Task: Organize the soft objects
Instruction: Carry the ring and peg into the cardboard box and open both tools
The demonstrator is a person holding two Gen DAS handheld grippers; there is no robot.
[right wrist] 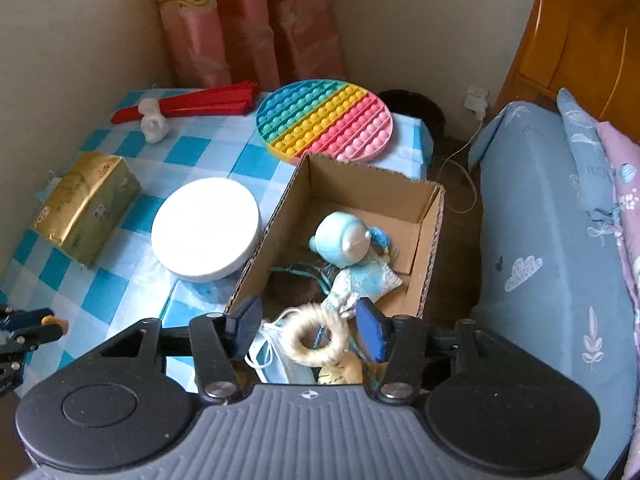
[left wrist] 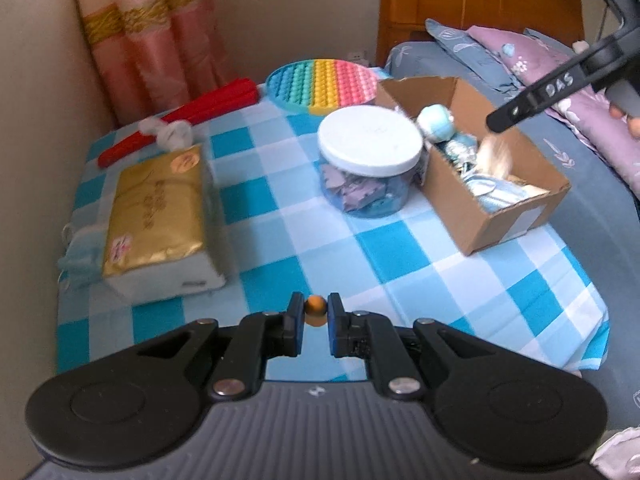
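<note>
Bedside corner, curtain [right wrist: 248,20] behind, checked cloth over bench [right wrist: 108,292], bed [right wrist: 540,240] on the right.

Right tool [right wrist: 308,328]: half spread, angled down over near end of box [right wrist: 360,184]. Cream ring [right wrist: 294,338] between the pads but clear of both; blurred, so likely dropping free. Below it, mask [right wrist: 268,356] and a small cream toy; farther in, blue doll [right wrist: 344,240] on the box floor. Judged step: release of ring into box, near done.

To do well:
- Hold over the box interior, not the rim, until ring lies still.
- No wider spread needed; pads already off the ring.
- Lift straight up afterwards, clear of mask loops and doll strings, which could snag a pad.
- Avoid a sideways sweep toward jar [right wrist: 206,228], touching the box's left wall.

Left tool [left wrist: 315,312]: closed tight on small orange ball [left wrist: 315,307], low over the bench's near edge, well apart from box. Probably next in. Keep the pinch firm, since a round ball may squirt out. Wait until right tool leaves the box mouth, then cross above the jar lid rather than around it.

Rest on bench, untouched: gold tissue pack [left wrist: 156,208], rainbow pop mat [left wrist: 322,84].
</note>
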